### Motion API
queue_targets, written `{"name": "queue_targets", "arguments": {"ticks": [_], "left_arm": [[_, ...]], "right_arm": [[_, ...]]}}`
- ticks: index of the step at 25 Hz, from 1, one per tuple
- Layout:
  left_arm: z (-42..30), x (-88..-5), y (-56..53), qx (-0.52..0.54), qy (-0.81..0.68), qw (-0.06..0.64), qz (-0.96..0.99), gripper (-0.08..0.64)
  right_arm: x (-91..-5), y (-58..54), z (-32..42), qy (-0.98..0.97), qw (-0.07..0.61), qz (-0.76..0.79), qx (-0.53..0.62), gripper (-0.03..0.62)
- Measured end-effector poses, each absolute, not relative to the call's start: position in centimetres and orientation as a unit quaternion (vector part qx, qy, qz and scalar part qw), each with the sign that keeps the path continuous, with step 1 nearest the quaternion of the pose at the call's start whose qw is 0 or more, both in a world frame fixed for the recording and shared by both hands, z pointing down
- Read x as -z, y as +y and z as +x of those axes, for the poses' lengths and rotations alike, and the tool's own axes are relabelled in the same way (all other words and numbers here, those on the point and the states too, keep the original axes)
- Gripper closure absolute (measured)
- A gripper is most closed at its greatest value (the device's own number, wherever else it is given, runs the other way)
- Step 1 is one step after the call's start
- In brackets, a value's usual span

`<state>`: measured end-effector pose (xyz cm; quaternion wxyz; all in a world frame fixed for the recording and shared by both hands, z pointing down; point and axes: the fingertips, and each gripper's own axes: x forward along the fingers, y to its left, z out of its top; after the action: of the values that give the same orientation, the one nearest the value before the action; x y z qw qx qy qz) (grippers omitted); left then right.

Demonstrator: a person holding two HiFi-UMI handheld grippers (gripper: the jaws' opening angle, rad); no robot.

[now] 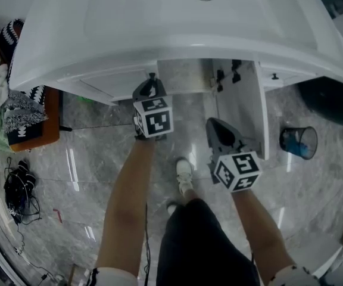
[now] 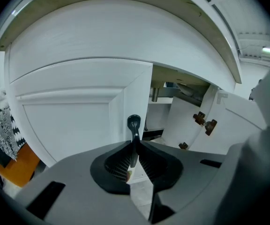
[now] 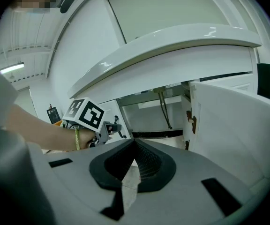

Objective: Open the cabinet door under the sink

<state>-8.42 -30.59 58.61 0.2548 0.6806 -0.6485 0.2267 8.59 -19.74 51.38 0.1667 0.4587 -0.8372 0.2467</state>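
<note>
Now the left gripper (image 2: 134,146) was pinched tight on the black handle (image 2: 133,124) of the left cabinet door (image 2: 78,121) under the sink (image 1: 177,16). The right gripper (image 3: 134,142) hung empty with its jaws together, near the right door (image 3: 238,125), which stood swung open.

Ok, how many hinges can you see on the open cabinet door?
2: an upper hinge and a lower hinge, both on the inner face of the open door. Any on the closed door are hidden.

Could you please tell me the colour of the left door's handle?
Black handle, clearest in left gripper view.
</note>
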Motion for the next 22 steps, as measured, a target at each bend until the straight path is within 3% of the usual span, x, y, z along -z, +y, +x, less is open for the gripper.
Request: {"name": "queue_targets", "arguments": {"ticks": [22], "left_arm": [[-8.6,-58.2,-26.6,-0.208,-0.656,0.271,0.673,0.508]], "right_arm": [[-50.6,-18.2,7.4,-0.847,0.165,0.445,-0.239,0.583]]}}
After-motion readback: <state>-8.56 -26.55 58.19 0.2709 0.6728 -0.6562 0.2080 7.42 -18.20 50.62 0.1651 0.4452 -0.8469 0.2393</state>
